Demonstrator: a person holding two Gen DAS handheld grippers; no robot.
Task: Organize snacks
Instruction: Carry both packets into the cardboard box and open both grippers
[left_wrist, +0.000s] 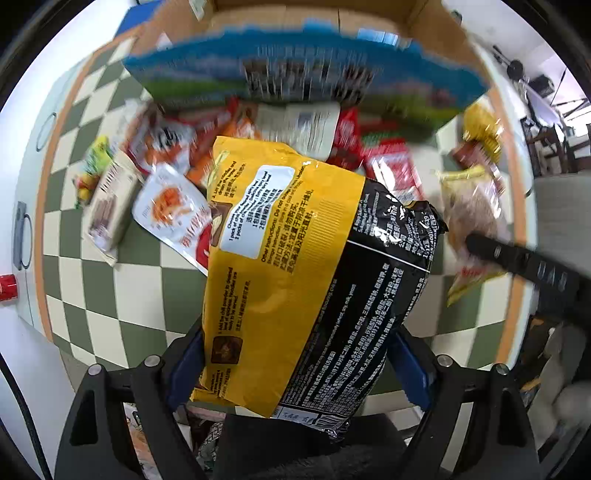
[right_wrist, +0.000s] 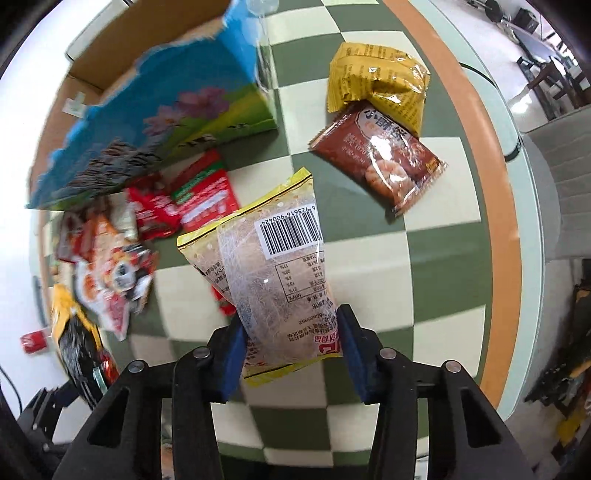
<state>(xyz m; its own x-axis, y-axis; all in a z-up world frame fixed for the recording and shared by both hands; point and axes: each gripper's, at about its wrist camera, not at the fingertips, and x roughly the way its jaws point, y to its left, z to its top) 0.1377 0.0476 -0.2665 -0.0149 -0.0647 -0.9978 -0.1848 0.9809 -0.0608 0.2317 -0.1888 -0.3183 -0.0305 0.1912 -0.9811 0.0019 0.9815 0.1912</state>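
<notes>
Pick-up step, both sides. Left gripper (left_wrist: 295, 354) clamped on yellow-black noodle pack (left_wrist: 306, 273), lifted near side of blue carton (left_wrist: 303, 70). Right gripper (right_wrist: 291, 347) clamped on clear barcode packet (right_wrist: 266, 266), right of carton. Next: carry to carton, release.

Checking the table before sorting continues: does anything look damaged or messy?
Yes. The blue box has a ragged, torn top edge, and several red and orange packets lie overlapping in a heap beside it on the checked tablecloth.

Both tools point downward: the left tool (left_wrist: 295, 365) and right tool (right_wrist: 291, 350) each grip a packet.
</notes>
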